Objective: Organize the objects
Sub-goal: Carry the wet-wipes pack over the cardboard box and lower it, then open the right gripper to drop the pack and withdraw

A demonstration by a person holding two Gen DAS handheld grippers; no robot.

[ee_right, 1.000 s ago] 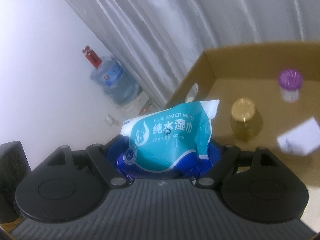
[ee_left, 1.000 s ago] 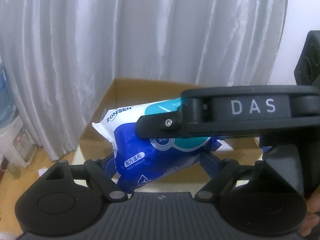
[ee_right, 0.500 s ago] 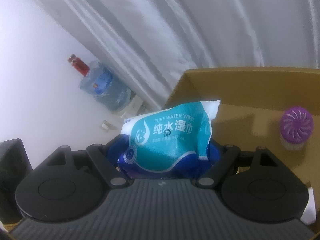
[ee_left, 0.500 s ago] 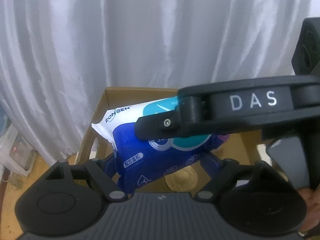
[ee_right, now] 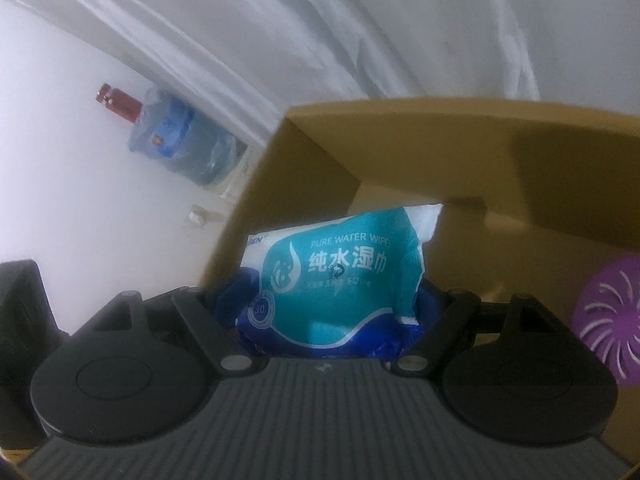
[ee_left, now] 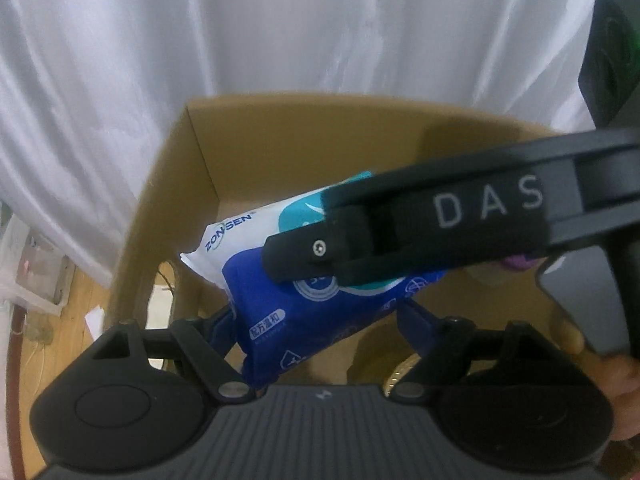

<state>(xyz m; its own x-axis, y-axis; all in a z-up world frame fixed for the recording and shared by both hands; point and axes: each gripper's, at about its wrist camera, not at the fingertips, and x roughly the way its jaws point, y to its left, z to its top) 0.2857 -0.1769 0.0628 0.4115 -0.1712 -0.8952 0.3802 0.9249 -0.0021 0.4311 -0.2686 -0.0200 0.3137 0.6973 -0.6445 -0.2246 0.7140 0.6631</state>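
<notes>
A blue and teal pack of wet wipes (ee_left: pixel 280 312) hangs over the near left corner of an open cardboard box (ee_left: pixel 200 152). My left gripper (ee_left: pixel 320 320) has the pack's lower end between its blue pads, and its jaws are closing on it. The black finger (ee_left: pixel 304 256) marked DAS, from my right gripper, crosses in from the right and lies along the pack's top. In the right wrist view the pack (ee_right: pixel 340 272) sits gripped in my right gripper (ee_right: pixel 332 300), just inside the box wall (ee_right: pixel 320 136).
A purple round air freshener (ee_right: pixel 608 320) stands in the box at right. A gold-lidded jar (ee_left: pixel 400 376) shows below the pack. White curtains hang behind the box. A blue water bottle (ee_right: pixel 180 140) stands by the wall at left. A hand (ee_left: pixel 624 380) holds the right gripper.
Both grippers have carried the pack forward and down over the box. The box walls and the purple freshener loom larger, and the left view tilts more steeply into the box.
</notes>
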